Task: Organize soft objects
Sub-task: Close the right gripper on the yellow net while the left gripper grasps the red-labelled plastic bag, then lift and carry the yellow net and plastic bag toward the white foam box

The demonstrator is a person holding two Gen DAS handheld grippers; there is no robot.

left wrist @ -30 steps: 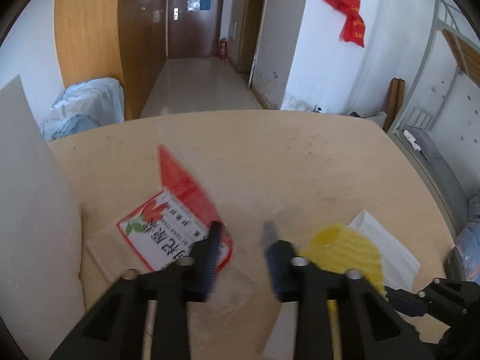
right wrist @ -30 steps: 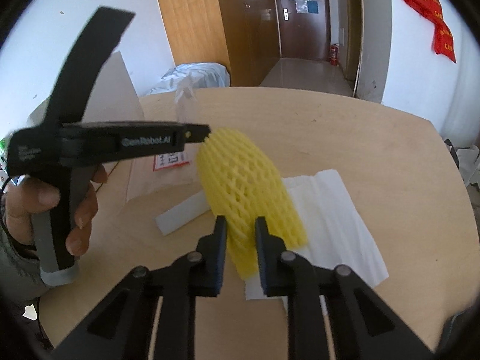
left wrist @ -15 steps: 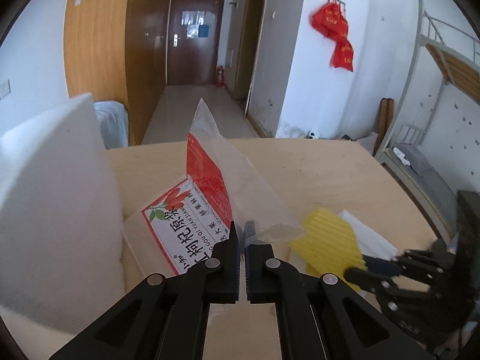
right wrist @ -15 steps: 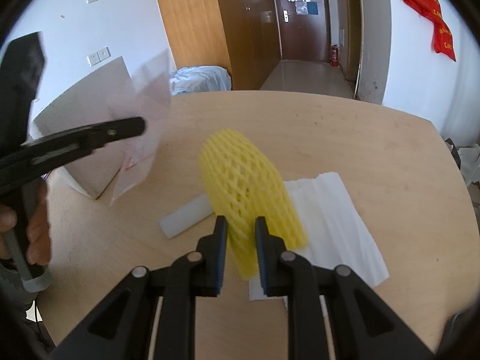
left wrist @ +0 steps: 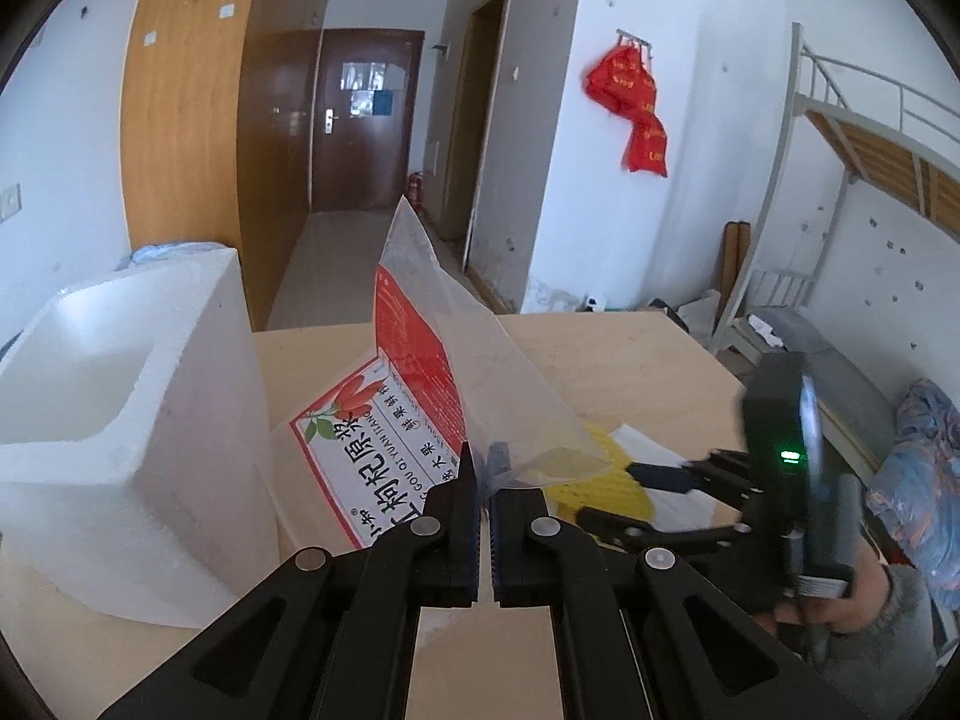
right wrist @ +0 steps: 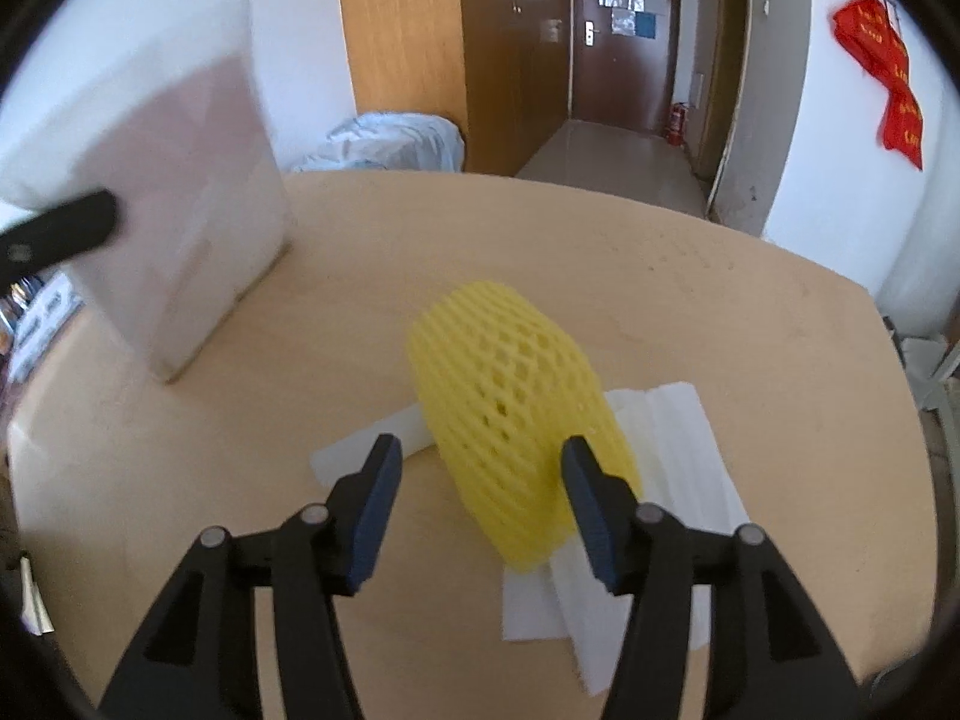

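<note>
My left gripper (left wrist: 483, 471) is shut on a corner of a clear plastic bag (left wrist: 420, 360) with a red and white printed label. The bag hangs lifted off the table, beside a white foam box (left wrist: 120, 420). A yellow foam net sleeve (right wrist: 516, 414) lies on a white foam sheet (right wrist: 678, 444). My right gripper (right wrist: 480, 450) is over the sleeve's near end and its jaws are opening. The sleeve is partly between them, with neither pad pressing on it. In the left wrist view the yellow sleeve (left wrist: 591, 480) and the right gripper (left wrist: 654, 474) sit at the right.
A round wooden table (right wrist: 690, 300) carries everything. A white foam strip (right wrist: 366, 447) lies left of the sleeve. The foam box (right wrist: 174, 240) stands at the table's left. A person's hand (left wrist: 852, 594) holds the right tool. A corridor and a bunk bed lie beyond.
My left gripper shut on the bag and raised it off the table towards the foam box. My right gripper's jaws, which pinched the yellow sleeve, have spread apart and let it go.
</note>
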